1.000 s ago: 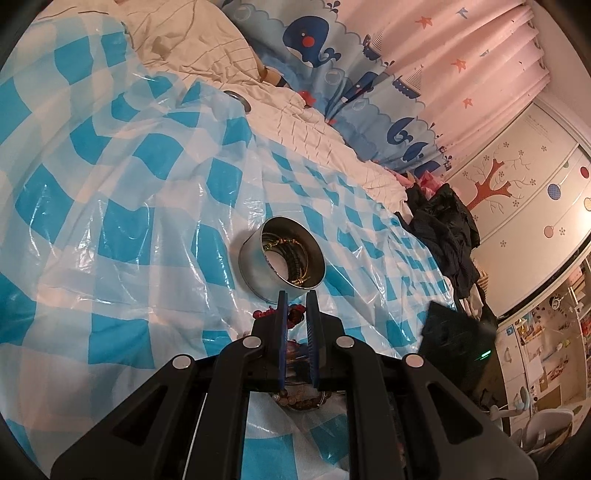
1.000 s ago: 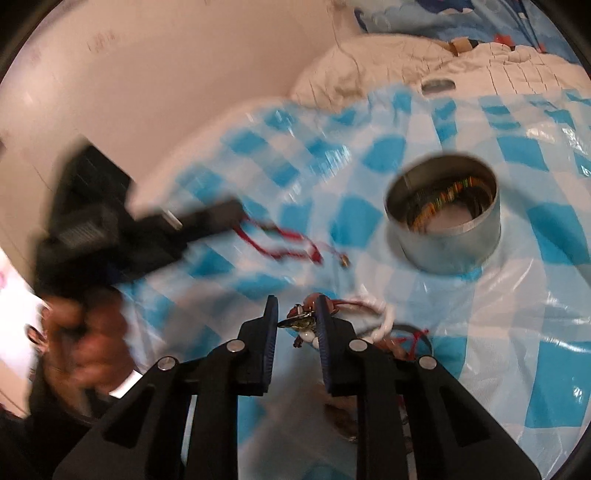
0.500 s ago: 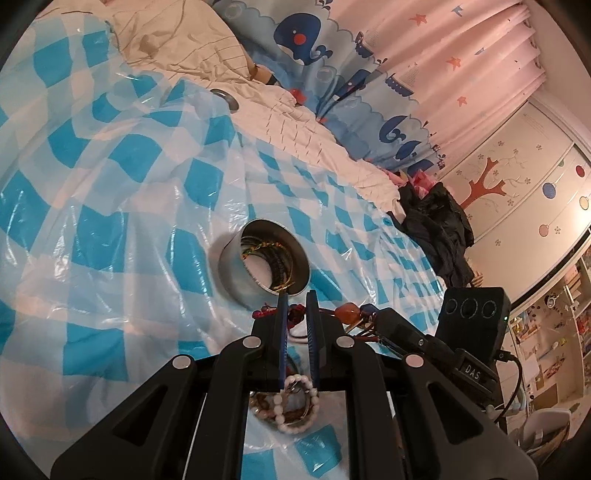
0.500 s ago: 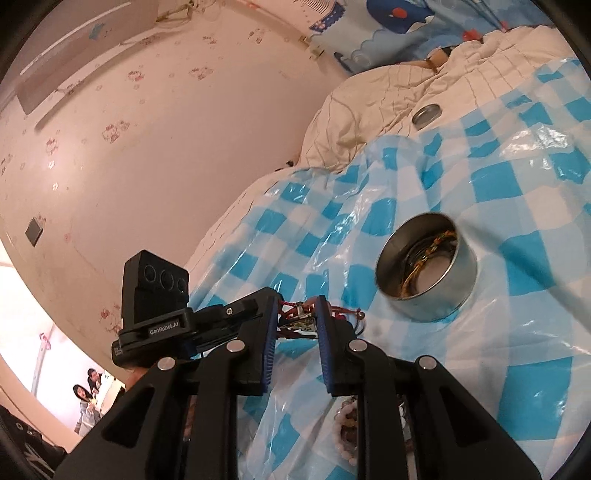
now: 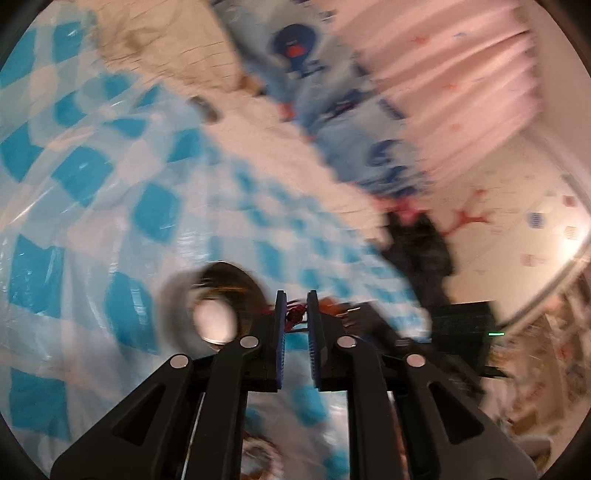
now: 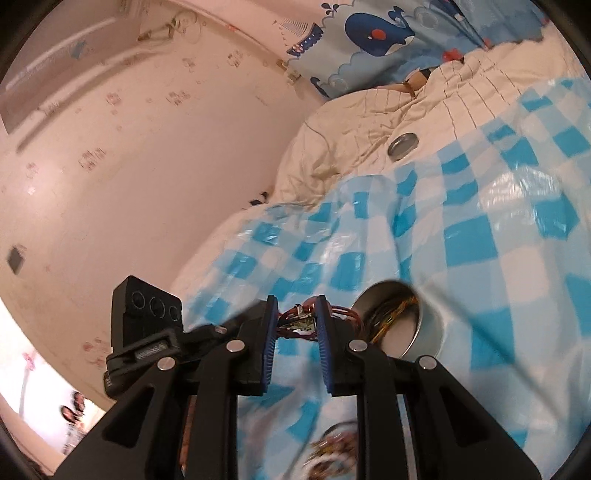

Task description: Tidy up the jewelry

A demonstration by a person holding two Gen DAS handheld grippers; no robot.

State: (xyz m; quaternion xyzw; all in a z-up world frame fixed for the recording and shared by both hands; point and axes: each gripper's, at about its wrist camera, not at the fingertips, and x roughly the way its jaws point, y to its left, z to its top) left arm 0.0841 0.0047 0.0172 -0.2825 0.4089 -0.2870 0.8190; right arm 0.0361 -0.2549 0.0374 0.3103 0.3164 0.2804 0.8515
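My right gripper [image 6: 297,314] is shut on a red cord bracelet [image 6: 301,320] with a small metal charm, held above the checked sheet just left of the open round tin [image 6: 406,325]. The tin holds several dark and gold strands. In the blurred left wrist view my left gripper [image 5: 295,306] has its jaws opening. The red cord [image 5: 295,314] lies loosely between its tips, to the right of the tin [image 5: 218,306]. The left gripper's body [image 6: 147,314] shows close beside my right fingers. Beaded bracelets [image 6: 332,446] lie on the sheet below.
A blue-and-white checked plastic sheet [image 6: 461,236] covers the bed. The tin's lid [image 6: 402,146] rests on the cream quilt further back. A whale-print curtain [image 6: 376,33] hangs behind the bed, and dark clothes [image 5: 417,243] are piled at the bed's far side.
The right gripper has lifted the red bracelet off the sheet and brought it closer to the tin. The left gripper's jaws have widened, and the tin has slid left in its view.
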